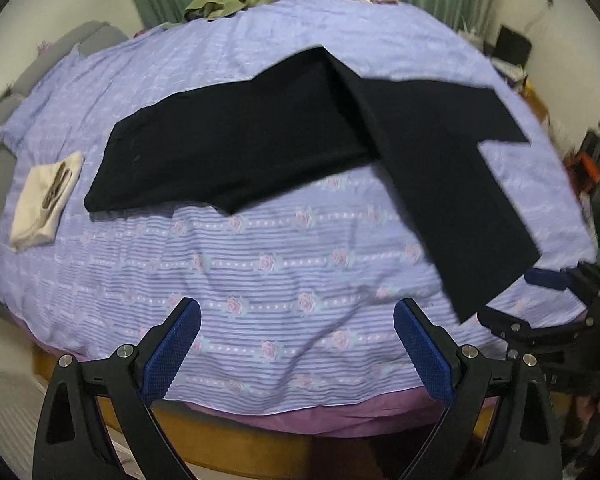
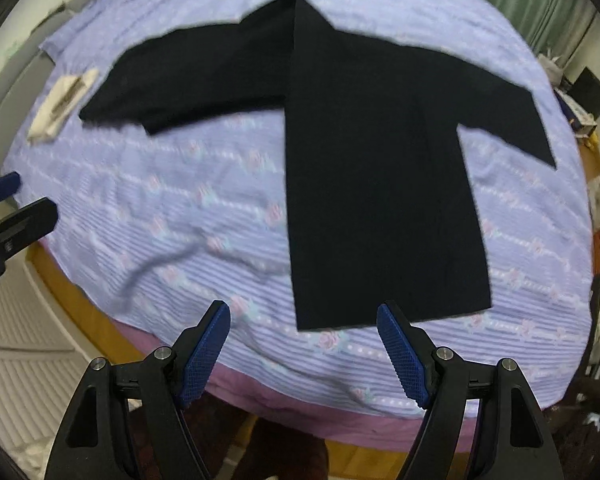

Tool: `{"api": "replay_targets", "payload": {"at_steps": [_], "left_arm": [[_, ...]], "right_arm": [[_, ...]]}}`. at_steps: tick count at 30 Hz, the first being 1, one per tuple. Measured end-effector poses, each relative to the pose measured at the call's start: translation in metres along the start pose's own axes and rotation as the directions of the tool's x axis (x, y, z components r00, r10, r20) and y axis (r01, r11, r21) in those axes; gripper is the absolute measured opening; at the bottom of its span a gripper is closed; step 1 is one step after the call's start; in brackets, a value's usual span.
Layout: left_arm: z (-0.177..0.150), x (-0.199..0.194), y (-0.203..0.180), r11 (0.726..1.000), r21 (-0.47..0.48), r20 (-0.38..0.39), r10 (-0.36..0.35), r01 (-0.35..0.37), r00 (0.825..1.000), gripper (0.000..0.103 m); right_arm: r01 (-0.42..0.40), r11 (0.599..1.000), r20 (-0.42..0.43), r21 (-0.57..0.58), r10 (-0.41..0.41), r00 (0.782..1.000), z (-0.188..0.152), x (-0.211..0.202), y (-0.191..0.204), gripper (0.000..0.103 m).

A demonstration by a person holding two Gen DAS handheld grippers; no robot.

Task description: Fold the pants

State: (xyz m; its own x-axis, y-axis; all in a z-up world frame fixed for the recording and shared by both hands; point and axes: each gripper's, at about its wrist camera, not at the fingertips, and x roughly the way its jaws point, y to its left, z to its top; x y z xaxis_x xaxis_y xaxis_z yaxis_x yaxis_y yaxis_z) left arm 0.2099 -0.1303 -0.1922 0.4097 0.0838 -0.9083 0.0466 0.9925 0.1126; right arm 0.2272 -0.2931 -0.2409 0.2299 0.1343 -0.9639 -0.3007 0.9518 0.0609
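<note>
Left gripper (image 1: 296, 316) and right gripper (image 2: 303, 318) — jaws apart, nothing between the blue pads, both above the near edge of the bed (image 1: 260, 248). Black pants (image 2: 360, 152) lie flat on the striped sheet, one leg towards the right gripper — a folded cream cloth (image 1: 46, 200) lies just beside their left end.

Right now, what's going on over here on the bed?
A person is folding a pair of black pants spread on a bed with a lavender striped, rose-print cover, using two hand-held black grippers with blue pads. One leg points toward the near edge of the bed, the other toward the right. Both the left gripper and the right gripper are open and empty above the near edge, the right one just short of the near hem. A folded cream cloth lies at the left.
</note>
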Motion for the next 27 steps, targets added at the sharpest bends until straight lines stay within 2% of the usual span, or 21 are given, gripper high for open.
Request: {"api": "replay_targets", "payload": {"at_steps": [4,7,11,13,14,16,17,19,21,23,25,27], "left_arm": [[-0.002,0.023,-0.008,1.000,0.019,-0.060,0.009,-0.008,0.998,0.098],[-0.002,0.032,-0.010,1.000,0.028,-0.086,0.015,-0.013,0.996,0.098],[0.000,0.037,-0.005,0.999,0.040,-0.102,-0.006,0.011,0.995,0.098],[0.002,0.039,-0.002,0.998,0.052,-0.100,-0.014,0.019,0.995,0.098],[0.004,0.039,0.000,0.998,0.059,-0.097,-0.019,0.024,0.995,0.098],[0.009,0.038,0.006,0.997,0.068,-0.084,-0.034,0.040,0.996,0.098],[0.013,0.037,0.009,0.997,0.068,-0.072,-0.043,0.048,0.996,0.098],[0.020,0.034,0.016,0.996,0.069,-0.049,-0.058,0.061,0.997,0.098],[0.029,0.029,0.023,0.995,0.072,-0.016,-0.069,0.070,0.997,0.098],[0.037,0.022,0.030,0.994,0.082,0.023,-0.078,0.076,0.997,0.098],[0.046,0.016,0.034,0.992,0.099,0.060,-0.080,0.074,0.995,0.098],[0.056,0.011,0.036,0.991,0.113,0.096,-0.082,0.070,0.992,0.098]], "right_arm": [[0.019,1.000,-0.067,-0.001,-0.019,0.998,-0.002,0.038,-0.003,0.075],[0.063,0.998,-0.096,0.001,-0.062,0.993,0.000,0.063,-0.003,0.073],[0.140,0.990,-0.139,-0.003,-0.139,0.981,0.005,0.094,-0.001,0.057],[0.162,0.987,-0.147,0.013,-0.158,0.976,0.008,0.102,-0.002,0.053],[0.168,0.986,-0.146,0.023,-0.163,0.976,0.010,0.103,-0.003,0.038],[0.157,0.986,-0.131,0.053,-0.149,0.980,0.014,0.095,-0.004,0.012],[0.173,0.983,-0.112,0.068,-0.165,0.980,0.015,0.087,-0.006,0.008],[0.195,0.971,-0.031,0.136,-0.192,0.981,0.020,0.057,-0.011,0.007],[0.222,0.954,0.036,0.201,-0.234,0.972,0.023,0.028,-0.020,0.007],[0.265,0.930,0.103,0.255,-0.298,0.949,0.031,-0.003,-0.033,0.007],[0.304,0.902,0.160,0.308,-0.364,0.917,0.043,-0.035,-0.050,0.007],[0.318,0.880,0.195,0.353,-0.401,0.895,0.057,-0.057,-0.068,0.007]]}}
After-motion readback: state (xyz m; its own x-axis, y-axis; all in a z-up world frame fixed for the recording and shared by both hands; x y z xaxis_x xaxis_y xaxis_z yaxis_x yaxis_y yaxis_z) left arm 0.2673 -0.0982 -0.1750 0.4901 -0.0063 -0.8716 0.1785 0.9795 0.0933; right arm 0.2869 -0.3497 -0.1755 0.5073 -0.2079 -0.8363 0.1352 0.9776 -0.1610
